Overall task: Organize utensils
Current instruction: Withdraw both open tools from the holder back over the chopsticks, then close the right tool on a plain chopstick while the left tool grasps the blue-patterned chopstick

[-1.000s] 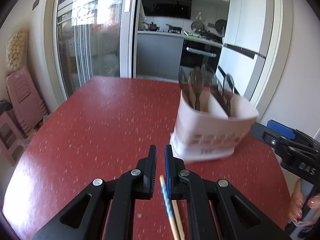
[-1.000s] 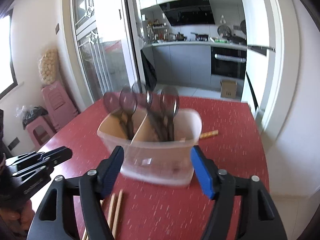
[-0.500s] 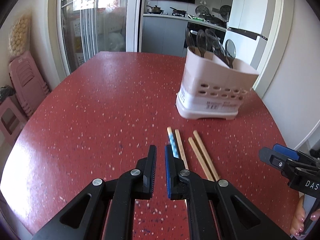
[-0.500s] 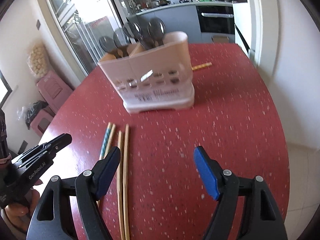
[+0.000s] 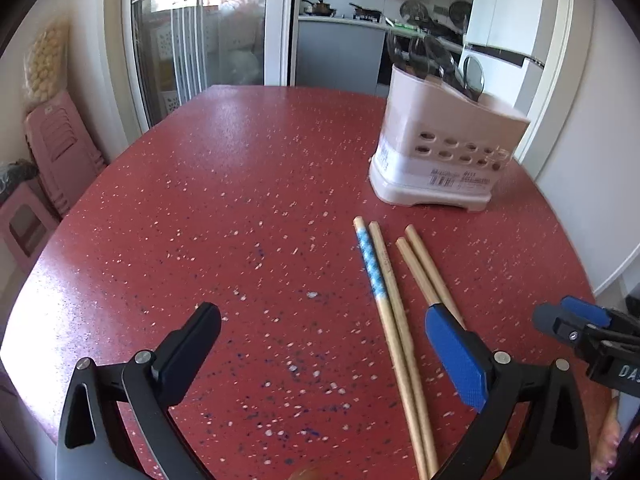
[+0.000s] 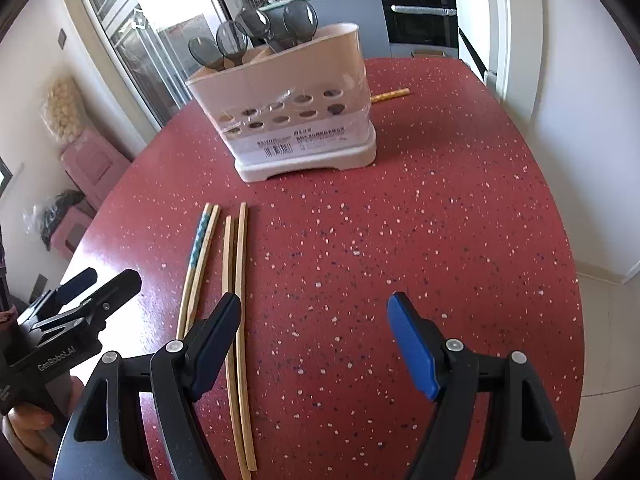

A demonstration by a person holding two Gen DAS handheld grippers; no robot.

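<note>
A pink utensil holder [image 5: 444,152] [image 6: 296,120] with several dark spoons [image 6: 256,28] in it stands on the red table. Several wooden chopsticks lie in front of it: a blue-patterned pair [image 5: 380,280] [image 6: 200,248] and a plain pair [image 5: 424,268] [image 6: 236,264]. One more chopstick [image 6: 390,95] lies behind the holder. My left gripper [image 5: 320,332] is open and empty above the table, left of the chopsticks. My right gripper [image 6: 316,320] is open and empty, its left finger over the plain pair. Each gripper shows at the edge of the other's view.
The red speckled table [image 5: 240,184] [image 6: 460,200] has rounded edges. Pink stools [image 5: 48,148] stand at the left beside a glass sliding door [image 5: 200,32]. A kitchen counter and a fridge [image 5: 516,12] lie beyond the table.
My left gripper has opened wide from nearly shut. Both grippers have pulled back from the utensil holder, which now stands still on the table.
</note>
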